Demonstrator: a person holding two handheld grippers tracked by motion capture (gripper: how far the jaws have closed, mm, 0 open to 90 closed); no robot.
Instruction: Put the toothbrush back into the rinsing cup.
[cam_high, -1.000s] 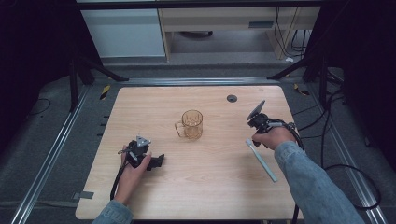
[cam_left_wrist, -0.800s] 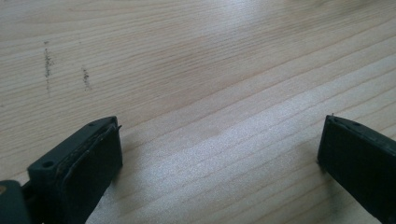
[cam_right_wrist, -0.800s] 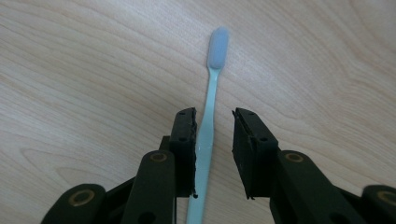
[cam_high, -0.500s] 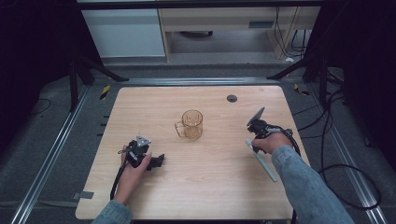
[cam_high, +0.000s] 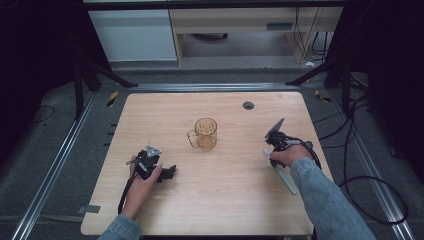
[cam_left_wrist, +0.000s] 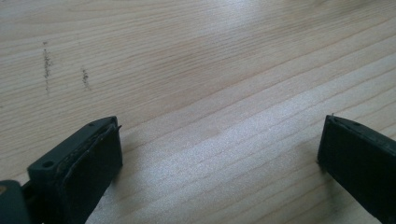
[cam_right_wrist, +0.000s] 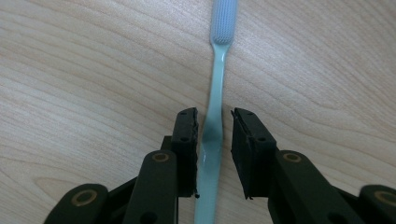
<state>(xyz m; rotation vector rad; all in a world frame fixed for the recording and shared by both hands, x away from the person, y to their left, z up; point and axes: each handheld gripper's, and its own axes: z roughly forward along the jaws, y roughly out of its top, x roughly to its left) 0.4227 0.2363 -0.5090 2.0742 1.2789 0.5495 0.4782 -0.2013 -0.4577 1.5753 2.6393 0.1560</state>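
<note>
Pale blue plastic toothbrush (cam_right_wrist: 215, 100) lies flat on our light wooden bench (cam_high: 225, 200), near its right edge. Our right tool (cam_right_wrist: 214, 122) straddles the handle, jaws close on either side but not clenched. Our left tool (cam_left_wrist: 219, 144) rests released, jaws wide apart. An amber glass mug (cam_high: 204, 134) stands mid-bench.

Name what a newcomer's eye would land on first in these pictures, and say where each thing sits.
A clear amber mug stands alone mid-table. At the table's right, the right gripper straddles the handle of a pale blue toothbrush lying flat, jaws almost closed on it. At front left, the left gripper rests open on bare wood.
</note>
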